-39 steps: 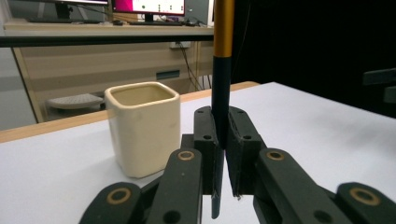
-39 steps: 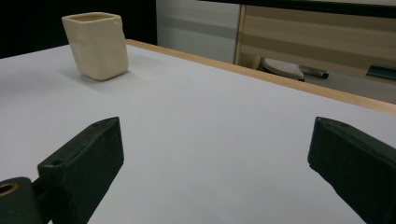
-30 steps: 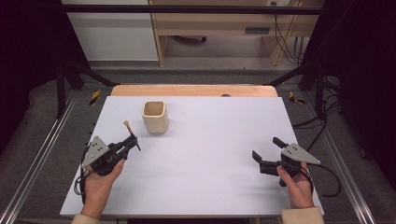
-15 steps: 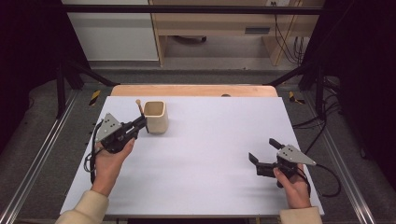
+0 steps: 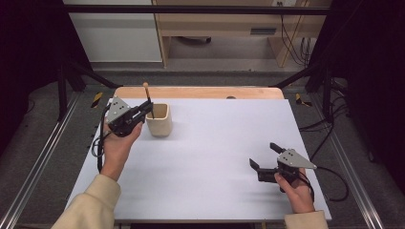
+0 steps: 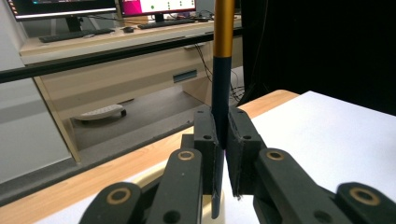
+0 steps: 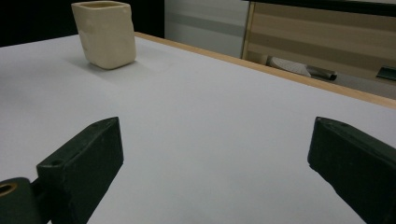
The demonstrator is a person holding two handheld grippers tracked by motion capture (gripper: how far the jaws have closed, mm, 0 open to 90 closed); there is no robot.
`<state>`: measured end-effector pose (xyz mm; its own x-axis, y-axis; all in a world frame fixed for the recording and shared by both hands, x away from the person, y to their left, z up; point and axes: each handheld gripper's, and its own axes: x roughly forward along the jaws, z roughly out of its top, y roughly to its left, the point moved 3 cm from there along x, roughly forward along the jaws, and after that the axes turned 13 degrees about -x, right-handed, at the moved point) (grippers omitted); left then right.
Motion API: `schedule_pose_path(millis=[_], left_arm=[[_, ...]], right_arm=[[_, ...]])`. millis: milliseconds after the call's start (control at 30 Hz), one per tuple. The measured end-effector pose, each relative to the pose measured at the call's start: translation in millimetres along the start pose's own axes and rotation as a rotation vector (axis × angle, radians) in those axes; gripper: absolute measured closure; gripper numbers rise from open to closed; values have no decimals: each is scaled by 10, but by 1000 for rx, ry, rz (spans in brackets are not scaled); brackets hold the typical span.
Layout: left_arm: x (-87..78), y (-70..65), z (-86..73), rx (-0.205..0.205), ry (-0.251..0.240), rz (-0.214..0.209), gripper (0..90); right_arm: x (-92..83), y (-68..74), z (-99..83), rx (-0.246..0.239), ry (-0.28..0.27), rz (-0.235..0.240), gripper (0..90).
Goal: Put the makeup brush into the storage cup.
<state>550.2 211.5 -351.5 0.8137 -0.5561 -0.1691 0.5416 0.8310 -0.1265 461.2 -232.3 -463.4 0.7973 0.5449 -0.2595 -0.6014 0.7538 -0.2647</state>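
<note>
My left gripper (image 5: 147, 109) is shut on a thin stick (image 5: 146, 91) that stands upright, right beside the left rim of a cream cup (image 5: 160, 121) at the back left of the table. In the left gripper view the jaws (image 6: 222, 128) clamp the stick (image 6: 222, 51) on its dark lower shaft, and the gold upper part rises out of frame. My right gripper (image 5: 264, 156) rests low over the front right of the table, open, nothing between its jaws. The right gripper view has its open jaws (image 7: 215, 144) aimed across the table toward the cup (image 7: 106, 32).
The white table top (image 5: 215, 143) has a wooden strip (image 5: 200, 92) along its far edge. Metal rails run along both sides. A cable (image 5: 334, 186) trails from the right gripper. A desk with monitors stands beyond the table.
The left hand has carried the stick up and away from the person, from the front left of the table to the cup's left side. The right hand has stayed almost still.
</note>
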Motion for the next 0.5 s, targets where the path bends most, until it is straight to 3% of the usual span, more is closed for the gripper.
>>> schedule_pose_path(millis=[167,300,500], left_arm=[[118,27,62,-14,-16,9,829],[179,71,87,2,-22,29,829],[252,157,35,-9,-14,43,829]], right_arm=[[13,19,4,-9,3,7,36],[17,23,4,-9,4,9,36],[15,26,14,-13,-2,6,37]])
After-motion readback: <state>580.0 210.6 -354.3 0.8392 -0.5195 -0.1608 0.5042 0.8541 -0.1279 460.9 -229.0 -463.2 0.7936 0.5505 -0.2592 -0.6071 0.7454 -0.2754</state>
